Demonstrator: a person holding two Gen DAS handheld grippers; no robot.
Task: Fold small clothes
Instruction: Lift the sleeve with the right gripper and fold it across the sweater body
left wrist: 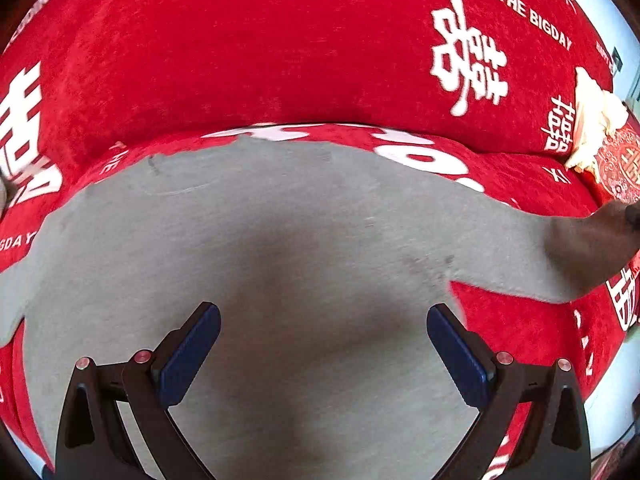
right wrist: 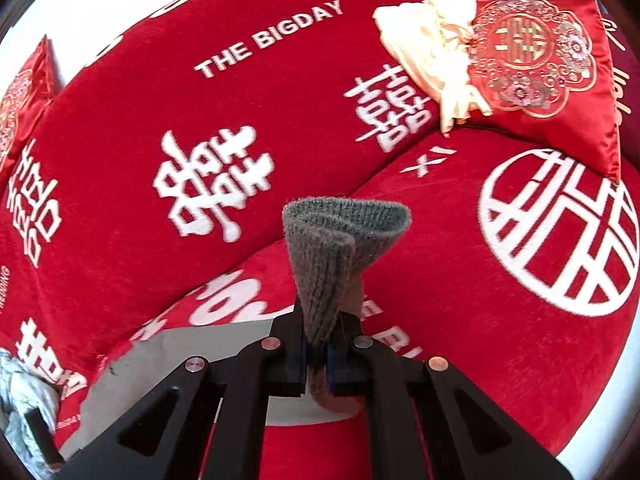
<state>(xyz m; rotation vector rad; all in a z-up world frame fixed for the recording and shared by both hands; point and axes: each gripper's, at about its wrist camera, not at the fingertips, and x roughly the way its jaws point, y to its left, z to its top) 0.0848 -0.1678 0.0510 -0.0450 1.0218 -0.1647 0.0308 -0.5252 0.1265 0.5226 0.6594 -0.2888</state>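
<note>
Grey knitted garment [left wrist: 280, 240], soft and limp on the red sofa cover [left wrist: 240, 60], suits edge grips: right gripper [right wrist: 320, 354] pinches its ribbed cuff [right wrist: 340, 236], left gripper [left wrist: 323, 354] gapes empty above the middle.

backrest [left wrist: 280, 48] blocks ahead, cushion [right wrist: 544, 68] right

One grey knitted garment [left wrist: 280, 240] lies spread out. Two grippers work here: the left gripper [left wrist: 323, 354] and the right gripper [right wrist: 318, 354]. Two embroidered red cushions show, one far right [right wrist: 552, 80], one far left [right wrist: 20, 108]. One cream cloth [right wrist: 432, 60] sits beside the right cushion.
</note>
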